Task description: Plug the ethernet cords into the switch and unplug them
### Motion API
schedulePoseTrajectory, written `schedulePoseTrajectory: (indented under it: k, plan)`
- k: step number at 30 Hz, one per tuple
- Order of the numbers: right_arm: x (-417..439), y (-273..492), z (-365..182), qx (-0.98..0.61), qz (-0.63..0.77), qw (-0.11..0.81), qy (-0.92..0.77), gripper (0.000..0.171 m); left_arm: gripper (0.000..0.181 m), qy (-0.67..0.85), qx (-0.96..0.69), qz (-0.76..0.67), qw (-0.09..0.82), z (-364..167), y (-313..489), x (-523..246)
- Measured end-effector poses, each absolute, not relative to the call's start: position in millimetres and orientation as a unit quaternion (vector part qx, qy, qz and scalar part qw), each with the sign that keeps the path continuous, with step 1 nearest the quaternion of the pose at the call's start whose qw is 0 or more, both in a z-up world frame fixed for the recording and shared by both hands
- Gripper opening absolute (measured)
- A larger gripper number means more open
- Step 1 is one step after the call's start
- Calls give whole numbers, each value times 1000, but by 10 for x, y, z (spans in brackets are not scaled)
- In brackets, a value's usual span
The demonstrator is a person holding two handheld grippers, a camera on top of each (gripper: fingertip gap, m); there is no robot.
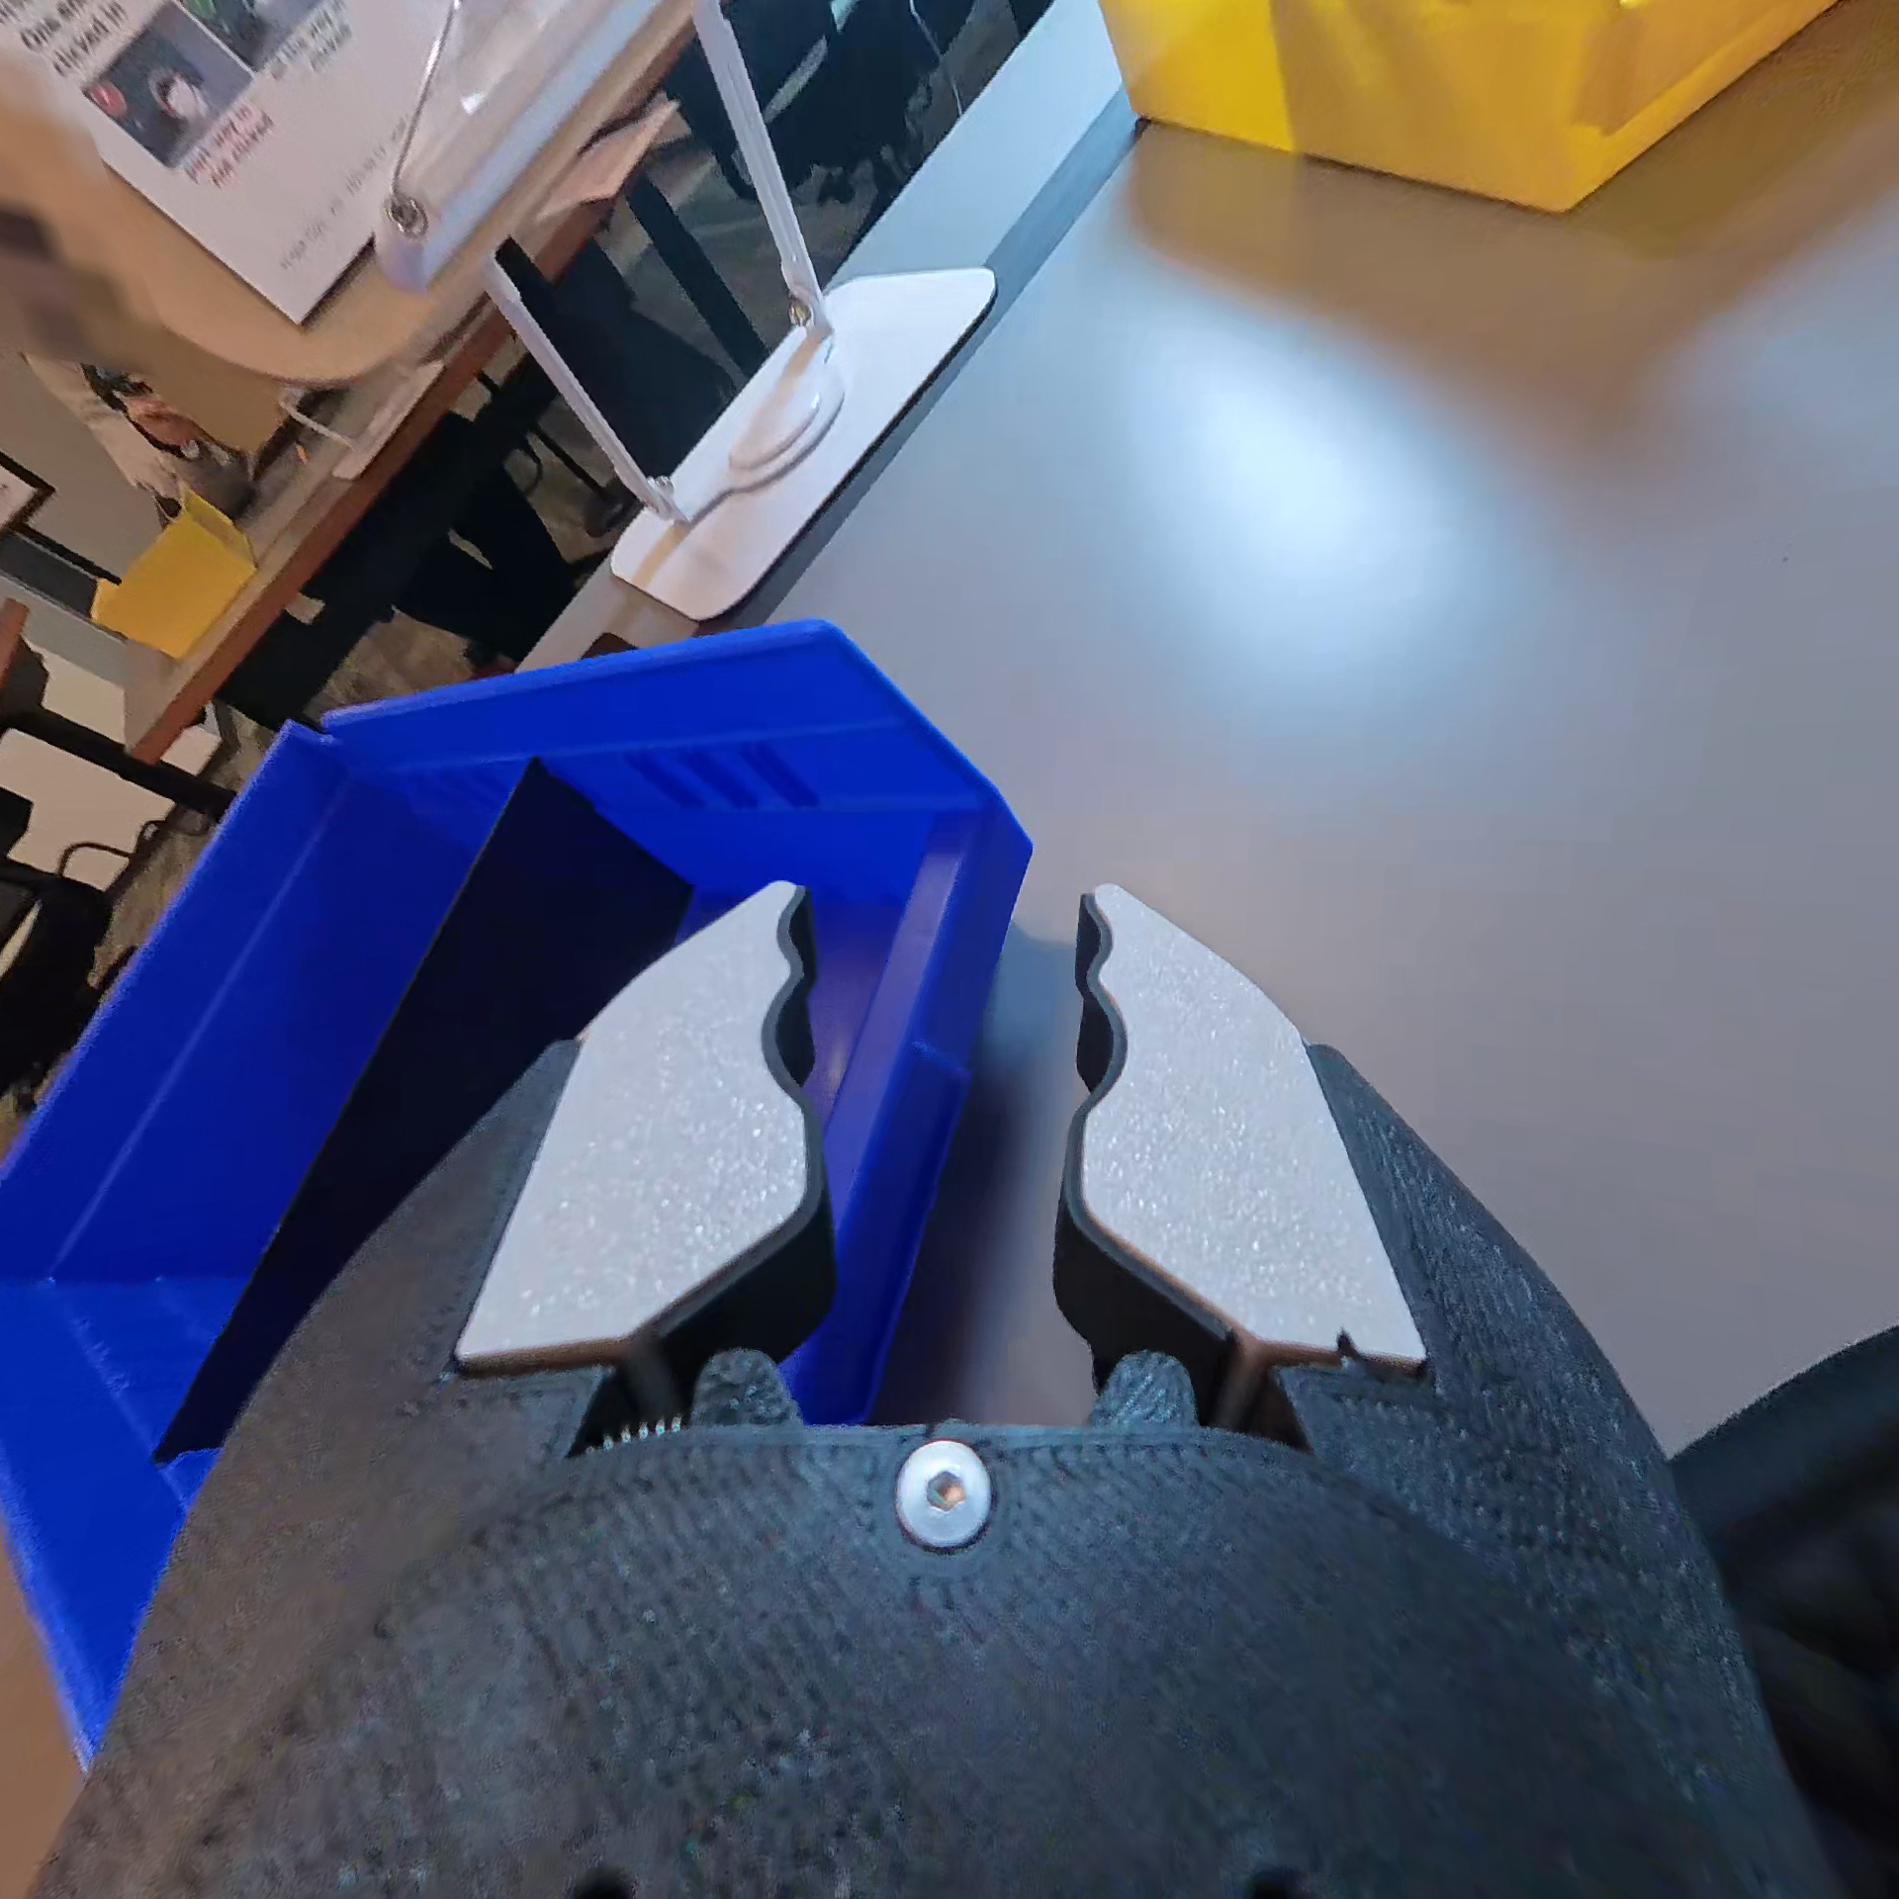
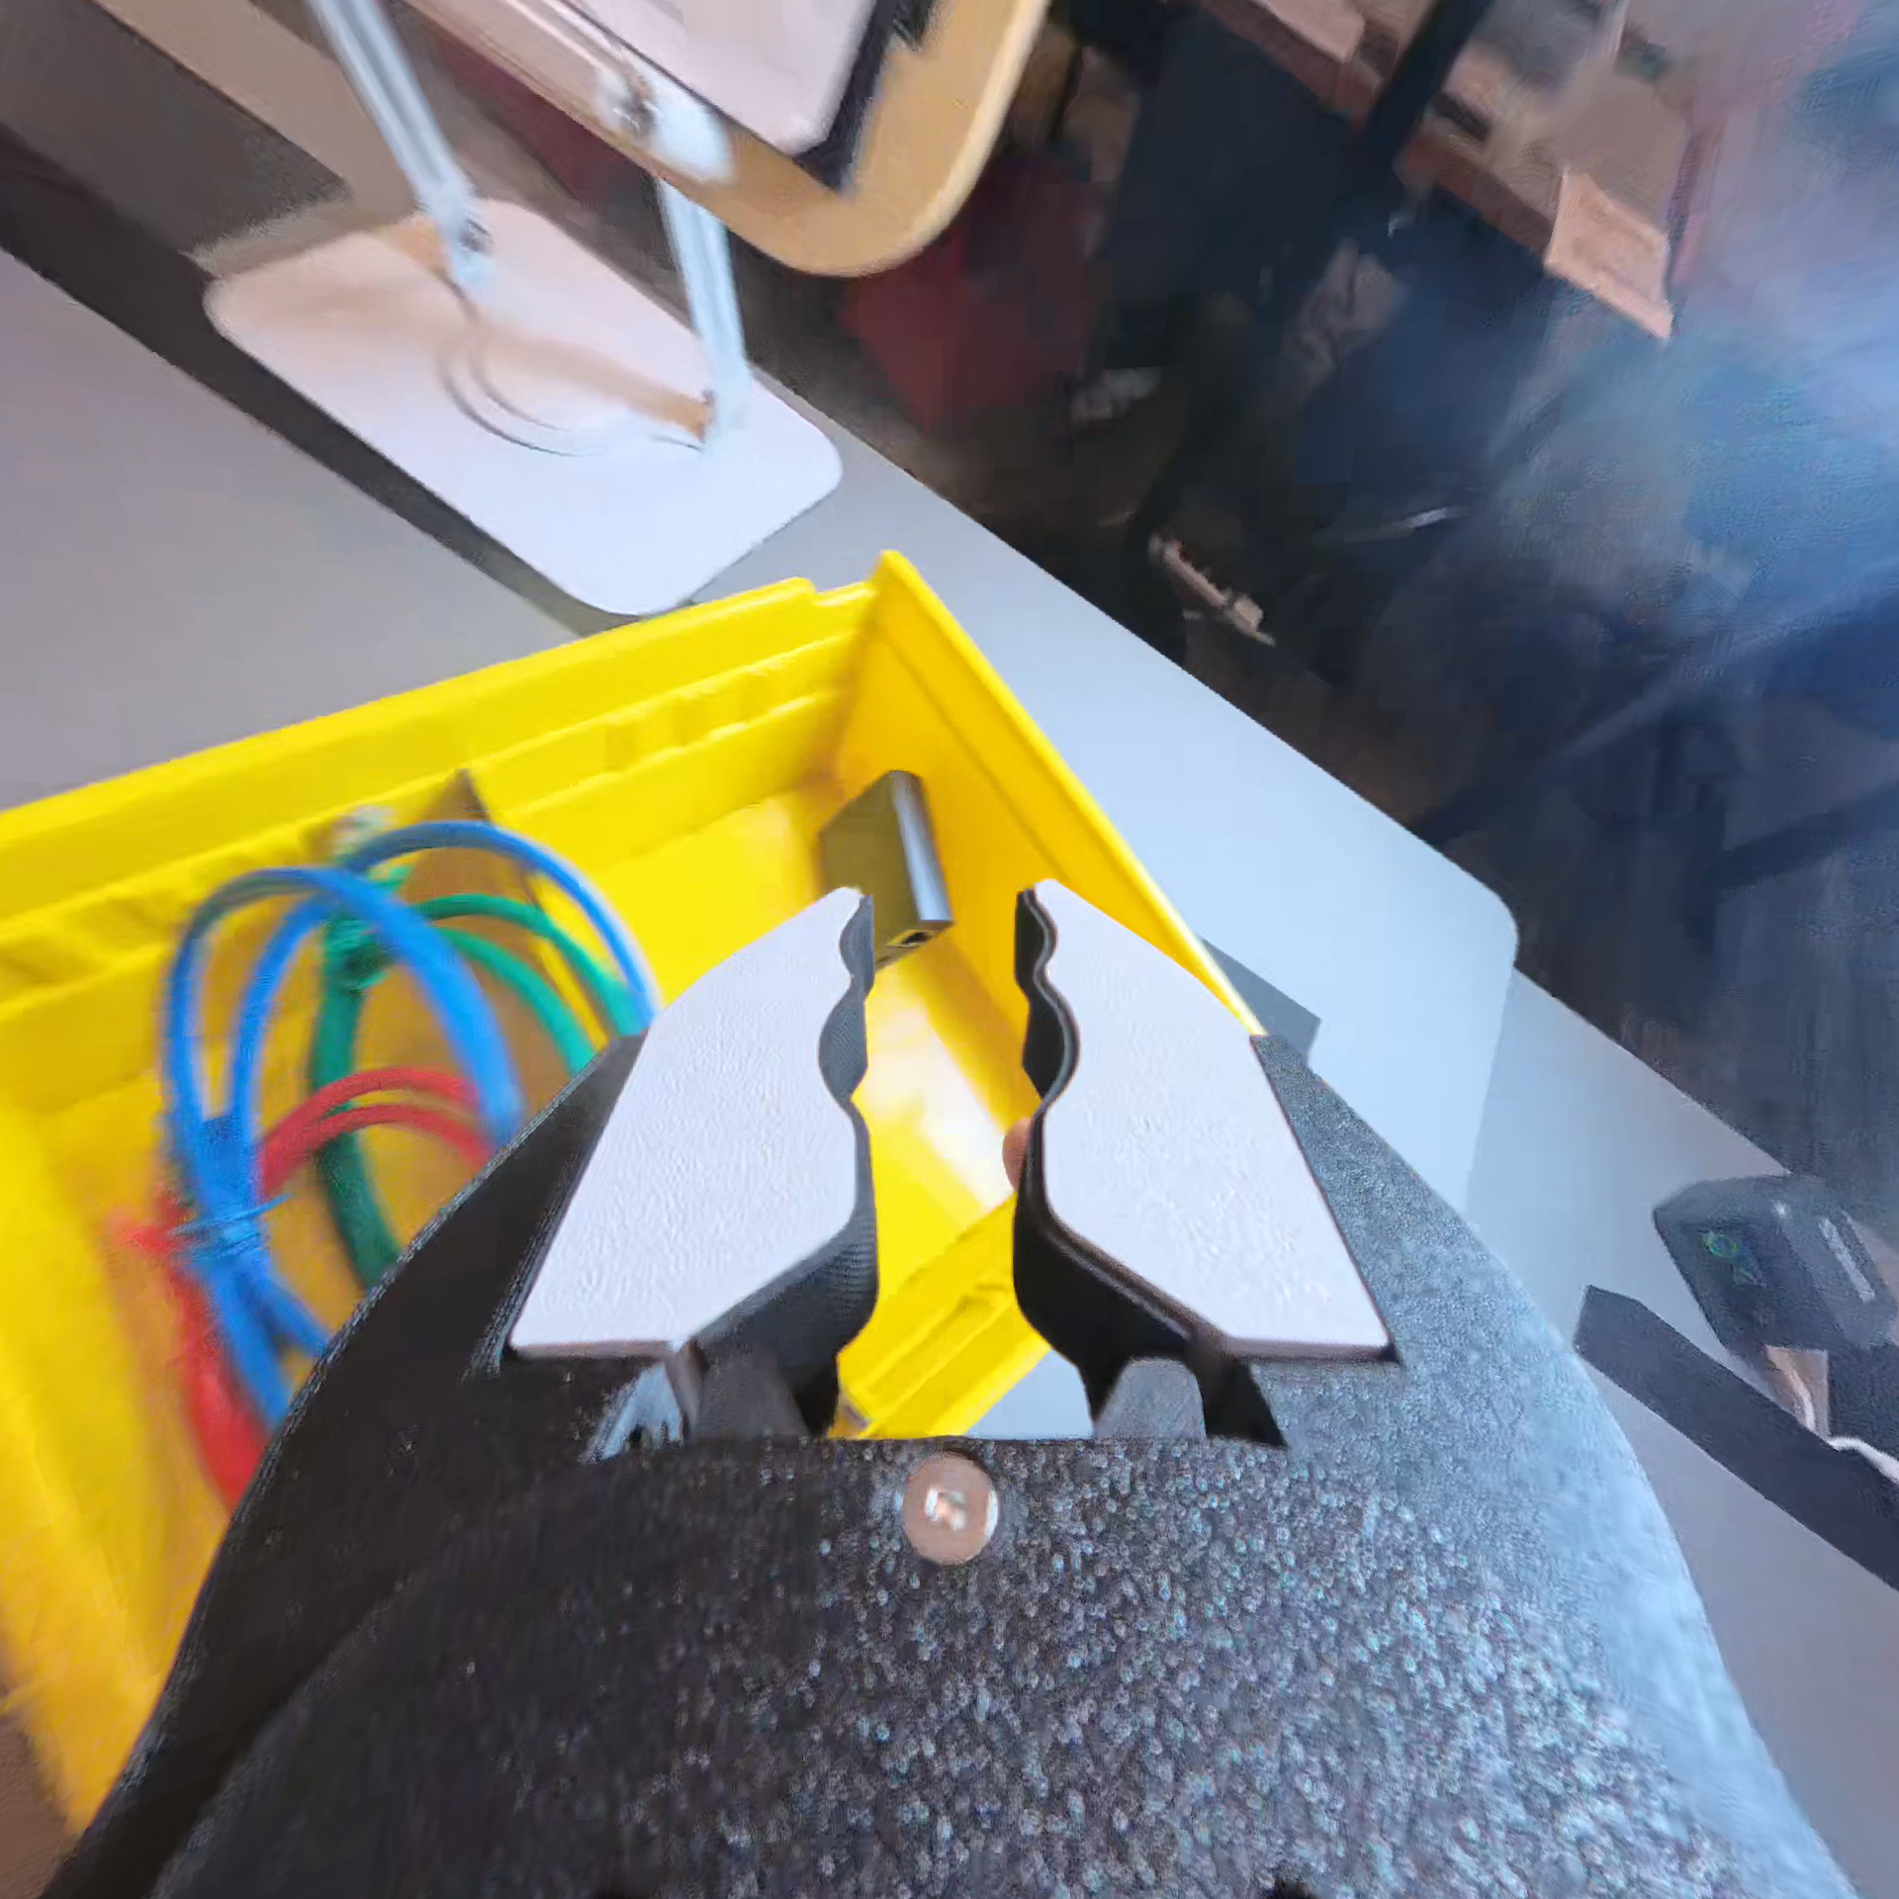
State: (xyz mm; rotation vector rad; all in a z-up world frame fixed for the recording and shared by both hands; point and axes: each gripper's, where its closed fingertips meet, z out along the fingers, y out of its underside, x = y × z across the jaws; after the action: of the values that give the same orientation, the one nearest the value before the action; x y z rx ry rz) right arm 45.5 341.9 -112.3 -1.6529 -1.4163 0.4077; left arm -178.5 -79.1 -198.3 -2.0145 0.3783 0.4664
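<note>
In the right wrist view a yellow bin (image 2: 658, 719) holds coiled blue (image 2: 257, 987), green (image 2: 349, 1130) and red (image 2: 339, 1120) ethernet cords on its left side. A small dark grey switch (image 2: 894, 863) leans in the bin's far right corner. My right gripper (image 2: 940, 904) is open and empty above the bin, its tips just short of the switch. In the left wrist view my left gripper (image 1: 940, 904) is open and empty, astride the right wall of an empty blue bin (image 1: 308, 976).
A white lamp base (image 1: 812, 432) stands at the table's far edge, also in the right wrist view (image 2: 534, 411). The yellow bin (image 1: 1439, 92) shows at the far right in the left wrist view. A black device (image 2: 1767, 1264) lies right of the bin. The table edge (image 2: 1336, 760) runs close behind. Left tips to right tips: about 50 centimeters. From my right tips it is roughly 12 centimeters to the small dark grey switch (image 2: 894, 863); from my left, 50 centimeters.
</note>
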Motion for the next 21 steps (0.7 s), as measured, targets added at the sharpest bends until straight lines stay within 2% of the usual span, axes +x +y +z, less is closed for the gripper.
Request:
schedulePoseTrajectory:
  k: [6, 10, 12, 16, 18, 21]
  plan:
    - [175, 3988, -2002, -725, 76, 305, -613, 26, 39, 192, -803, 210, 523, -1976, -840, -1665]
    - [12, 3934, -2135, -719, 57, 253, -645, 31, 38, 181, -790, 168, 561, -1866, -858, -1561]
    - [-54, 3955, -2184, -716, 41, 250, -650, 24, 38, 178, -786, 154, 571, -1829, -848, -1542]
    - [-42, 3880, -2510, -707, 4, 183, -683, 25, 38, 181, -791, 155, 563, -1870, -874, -1554]
    - [-140, 3891, -2516, -697, 14, 203, -688, 16, 37, 182, -794, 160, 558, -1905, -904, -1568]
    - [-138, 3876, -2501, -693, 13, 195, -694, 19, 37, 179, -795, 158, 557, -1905, -917, -1582]
